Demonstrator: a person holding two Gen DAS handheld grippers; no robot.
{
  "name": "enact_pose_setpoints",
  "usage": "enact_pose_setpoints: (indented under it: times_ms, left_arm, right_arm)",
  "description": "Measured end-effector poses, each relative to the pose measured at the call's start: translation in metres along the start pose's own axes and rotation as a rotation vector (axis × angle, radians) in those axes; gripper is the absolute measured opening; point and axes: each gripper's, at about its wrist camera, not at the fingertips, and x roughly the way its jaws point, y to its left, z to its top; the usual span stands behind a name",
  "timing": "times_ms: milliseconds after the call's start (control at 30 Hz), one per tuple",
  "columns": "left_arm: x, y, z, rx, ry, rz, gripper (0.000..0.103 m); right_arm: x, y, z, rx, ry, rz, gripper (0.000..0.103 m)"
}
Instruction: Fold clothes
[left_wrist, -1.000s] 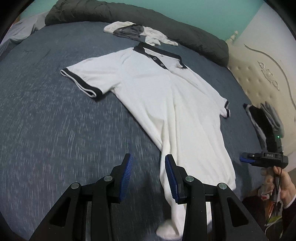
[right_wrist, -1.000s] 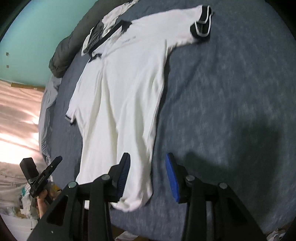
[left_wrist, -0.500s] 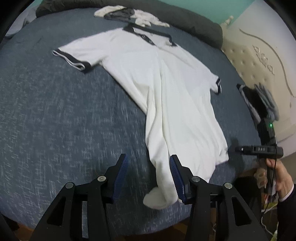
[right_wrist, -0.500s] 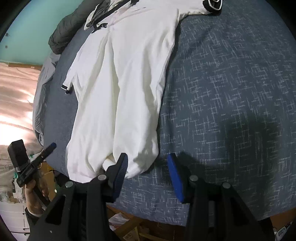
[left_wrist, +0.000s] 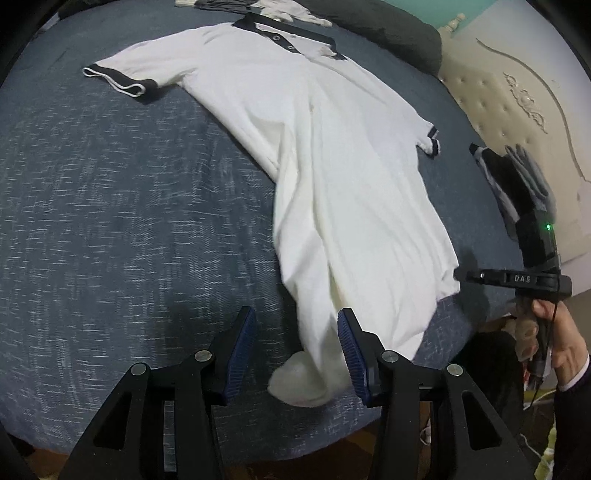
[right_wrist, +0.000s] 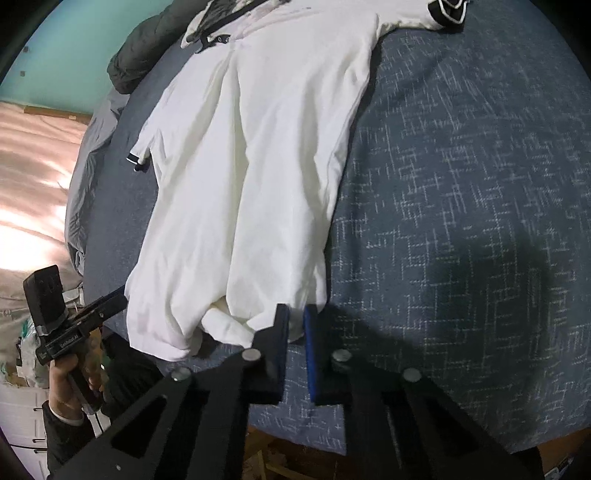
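Left wrist view looks down on a bed (left_wrist: 110, 221) under a dark blue, white-flecked woven cover, a teal wall (right_wrist: 62, 48) behind and a cream tufted headboard (left_wrist: 491, 85) to one side. A white polo shirt (left_wrist: 314, 147) with black collar and cuffs lies spread flat, its bunched hem corner between the left tongs (left_wrist: 297, 349), which stand apart. The right tongs (right_wrist: 295, 325), marked "DAS", are clamped on the shirt's other hem corner at the bed's edge.

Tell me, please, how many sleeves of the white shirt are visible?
2: one sleeve spreads out at the shirt's far left, the other lies at its right edge, near the headboard.
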Motion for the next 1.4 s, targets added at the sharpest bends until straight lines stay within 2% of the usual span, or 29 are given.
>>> enact_pose_setpoints:
  times_ms: [33, 67, 100, 267, 633, 800, 833, 867, 900, 933, 1167, 1333, 1367, 1400]
  left_arm:
    - [0.002, 0.000, 0.000, 0.002, 0.008, -0.008, 0.049]
    - [0.004, -0.001, 0.000, 0.005, 0.015, -0.016, 0.044]
    - [0.006, -0.001, 0.000, 0.007, 0.023, -0.023, 0.033]
    - [0.011, -0.002, -0.002, 0.020, 0.038, -0.051, 0.004]
    - [-0.031, 0.001, 0.008, 0.034, -0.051, -0.049, 0.004]
    - [-0.045, 0.009, 0.014, 0.011, -0.081, -0.044, 0.003]
    - [-0.048, 0.009, 0.013, 0.004, -0.091, -0.042, 0.003]
    - [-0.051, 0.010, 0.014, 0.006, -0.097, -0.037, 0.003]
    - [-0.053, 0.010, 0.015, 0.007, -0.103, -0.033, 0.003]
    - [-0.056, 0.011, 0.016, 0.009, -0.109, -0.028, 0.003]
    - [-0.066, 0.023, 0.012, 0.010, -0.108, -0.013, 0.003]
    - [-0.056, 0.030, 0.006, -0.004, -0.077, -0.010, 0.004]
    - [-0.055, 0.031, 0.005, -0.009, -0.073, -0.011, 0.009]
    - [-0.054, 0.032, 0.005, -0.014, -0.068, -0.012, 0.021]
  right_arm:
    - [-0.004, 0.000, 0.000, -0.002, -0.010, 0.004, 0.005]
    - [-0.009, 0.000, 0.001, -0.005, -0.020, 0.006, 0.004]
    - [-0.014, 0.001, 0.002, -0.008, -0.030, 0.007, 0.004]
    - [-0.047, 0.003, 0.006, -0.027, -0.082, -0.005, 0.004]
    - [-0.129, -0.013, 0.021, -0.037, -0.184, -0.058, 0.002]
    - [-0.106, -0.019, 0.015, 0.001, -0.120, -0.046, 0.005]
    - [-0.096, -0.020, 0.013, 0.013, -0.102, -0.059, 0.012]
    - [-0.087, -0.019, 0.011, 0.019, -0.086, -0.074, 0.032]
    - [-0.078, -0.019, 0.009, 0.019, -0.072, -0.079, 0.041]
    - [-0.068, -0.019, 0.007, 0.020, -0.058, -0.084, 0.046]
    - [-0.020, -0.020, 0.000, 0.053, 0.033, -0.098, 0.046]
    - [-0.016, -0.019, -0.001, 0.061, 0.047, -0.101, 0.046]
    - [-0.019, -0.019, -0.001, 0.065, 0.045, -0.101, 0.046]
    - [-0.021, -0.019, -0.001, 0.069, 0.044, -0.100, 0.046]
